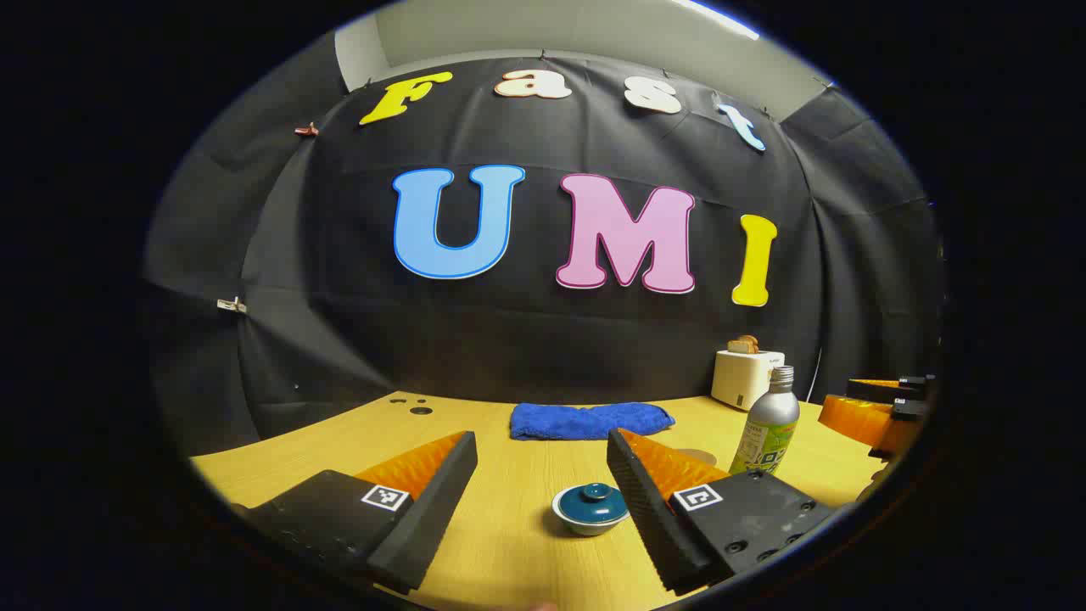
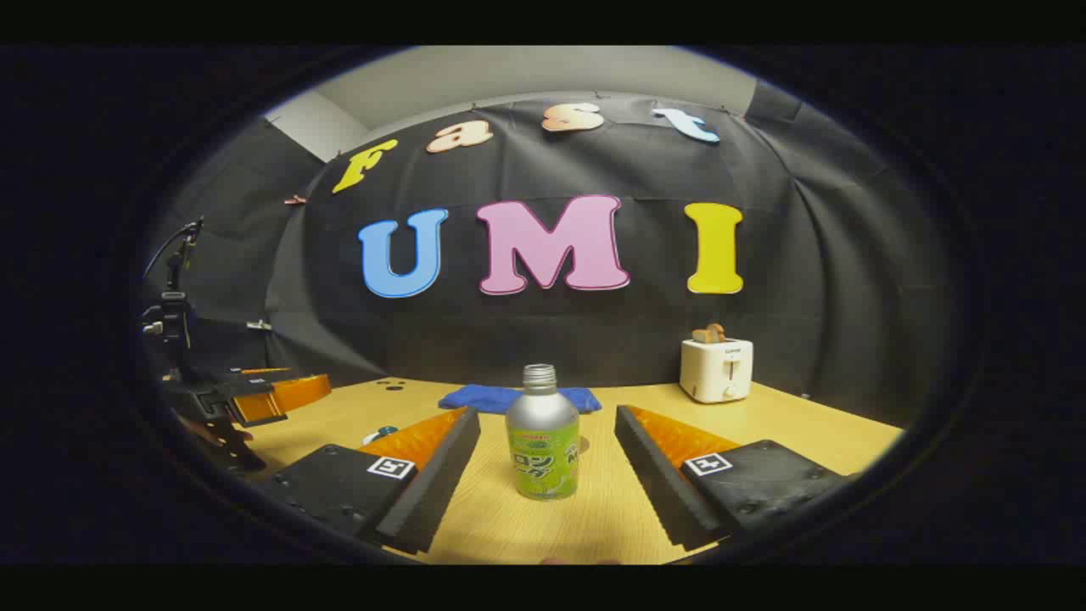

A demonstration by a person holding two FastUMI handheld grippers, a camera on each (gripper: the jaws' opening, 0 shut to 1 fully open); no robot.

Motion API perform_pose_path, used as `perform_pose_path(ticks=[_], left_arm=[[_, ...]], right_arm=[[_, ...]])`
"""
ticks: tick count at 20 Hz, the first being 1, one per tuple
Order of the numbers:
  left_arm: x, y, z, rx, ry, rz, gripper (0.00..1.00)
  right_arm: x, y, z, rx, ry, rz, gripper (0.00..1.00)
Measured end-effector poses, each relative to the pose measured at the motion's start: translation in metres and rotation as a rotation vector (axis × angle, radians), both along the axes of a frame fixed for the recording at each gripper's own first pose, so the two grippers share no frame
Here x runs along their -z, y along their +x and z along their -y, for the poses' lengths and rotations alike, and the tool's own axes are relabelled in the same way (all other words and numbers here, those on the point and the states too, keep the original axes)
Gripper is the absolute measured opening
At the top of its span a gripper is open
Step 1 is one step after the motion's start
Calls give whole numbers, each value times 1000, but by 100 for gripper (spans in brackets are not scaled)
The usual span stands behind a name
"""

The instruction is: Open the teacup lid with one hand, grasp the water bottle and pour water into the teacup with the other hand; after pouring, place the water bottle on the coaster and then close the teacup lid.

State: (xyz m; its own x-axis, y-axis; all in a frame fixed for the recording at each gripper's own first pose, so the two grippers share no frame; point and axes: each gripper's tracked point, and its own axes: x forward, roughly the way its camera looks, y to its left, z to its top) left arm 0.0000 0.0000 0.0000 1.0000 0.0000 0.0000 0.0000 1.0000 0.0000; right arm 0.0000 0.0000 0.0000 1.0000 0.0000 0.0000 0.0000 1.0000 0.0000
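Two hand-held grippers, each with two wedge-shaped black fingers lined in ribbed orange. The left hand-held gripper (image 1: 541, 462) is spread wide and holds nothing; one round teacup (image 1: 590, 509), white with a domed teal lid (image 1: 593, 499), sits on the wood-grain table (image 1: 509, 543) between its fingers, nearer the right one. The right hand-held gripper (image 2: 547, 441) is equally wide and empty; one silver metal water bottle (image 2: 543, 445) with a green label stands upright between its fingers, touching neither. Beyond lie one blue fuzzy cloth (image 1: 590, 420) and one boxy white toaster (image 2: 716, 368).
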Motion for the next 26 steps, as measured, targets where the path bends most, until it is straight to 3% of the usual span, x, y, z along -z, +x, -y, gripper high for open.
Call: perform_pose_path(ticks=[2, 3, 22, 26], left_arm=[[5, 2, 0, 4, 1, -14, 97], [7, 3, 1, 7, 1, -22, 97], [62, 37, 30, 83, 9, -170, 96], [72, 54, 46, 121, 56, -193, 92]], right_arm=[[4, 3, -2, -9, 13, -4, 94], [5, 5, -4, -13, 21, -9, 99], [27, 18, -1, -4, 33, -47, 99], [37, 21, -3, -25, 47, -79, 99]])
